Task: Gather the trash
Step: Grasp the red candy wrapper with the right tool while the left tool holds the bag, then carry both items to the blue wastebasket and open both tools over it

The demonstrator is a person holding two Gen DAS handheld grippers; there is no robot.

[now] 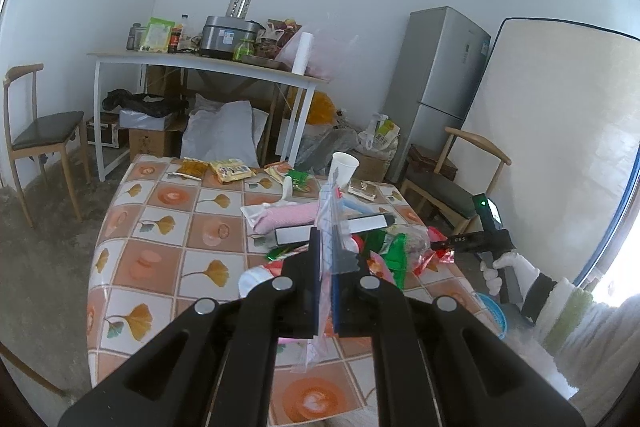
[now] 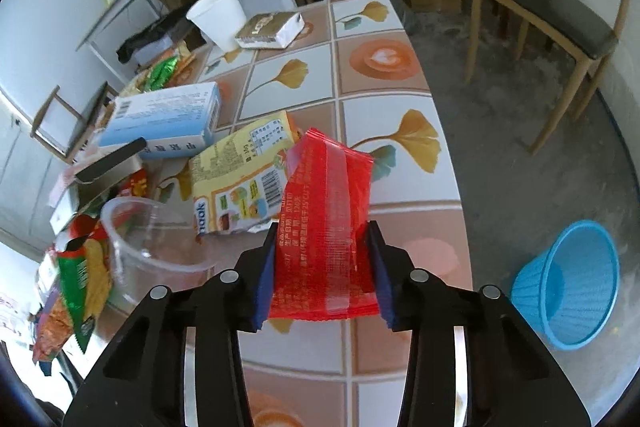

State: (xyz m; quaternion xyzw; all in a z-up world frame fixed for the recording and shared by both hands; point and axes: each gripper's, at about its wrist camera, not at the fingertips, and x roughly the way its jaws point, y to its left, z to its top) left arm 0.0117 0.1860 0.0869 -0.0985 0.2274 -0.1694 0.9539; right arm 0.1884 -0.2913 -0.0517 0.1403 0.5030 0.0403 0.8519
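My left gripper (image 1: 328,239) is shut on a thin clear plastic wrapper (image 1: 330,203) that stands up between its blue pads, above the tiled tablecloth (image 1: 168,227). In the right wrist view a red snack wrapper (image 2: 324,187) is pinched between the pads of my right gripper (image 2: 324,239) and lifted off the table near its right edge. Loose trash lies behind it: a yellow biscuit wrapper (image 2: 240,179), a pale blue box (image 2: 164,119), a clear plastic cup (image 2: 148,239) on its side and a white paper cup (image 2: 218,15). A blue basket (image 2: 568,283) stands on the floor to the right.
Several coloured wrappers (image 2: 76,275) pile up at the table's left. A wooden chair (image 2: 552,11) stands beyond the table's right edge. In the left wrist view a gloved hand (image 1: 508,267) holds the other gripper, with a cluttered white desk (image 1: 208,63) and a fridge (image 1: 436,75) behind.
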